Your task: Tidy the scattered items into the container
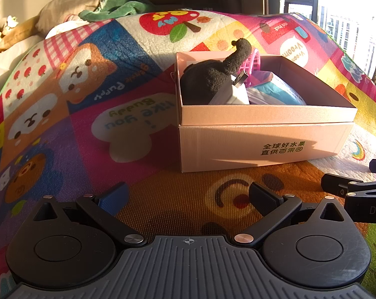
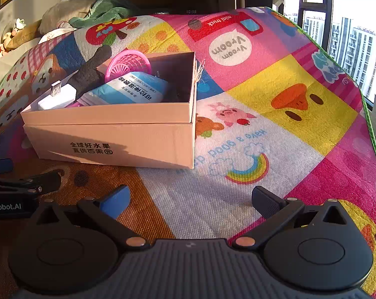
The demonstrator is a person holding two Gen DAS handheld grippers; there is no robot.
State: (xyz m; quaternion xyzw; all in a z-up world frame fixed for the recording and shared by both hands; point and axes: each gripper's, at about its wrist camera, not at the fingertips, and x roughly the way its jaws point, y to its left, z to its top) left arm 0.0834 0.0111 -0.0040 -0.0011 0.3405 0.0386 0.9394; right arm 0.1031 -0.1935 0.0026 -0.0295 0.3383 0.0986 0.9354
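While jaws gape wide, both hand-held grippers, left (image 1: 188, 196) & right (image 2: 190, 200), hold nothing.

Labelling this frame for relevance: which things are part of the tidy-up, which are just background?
Job:
- cardboard box, the container
- in it: black plush toy, white USB plug, pink plastic basket, blue wipes pack
- left claw and right claw, both open and empty

Lying about:
- cartoon play mat under the box
- green cloth
- pillows
- window
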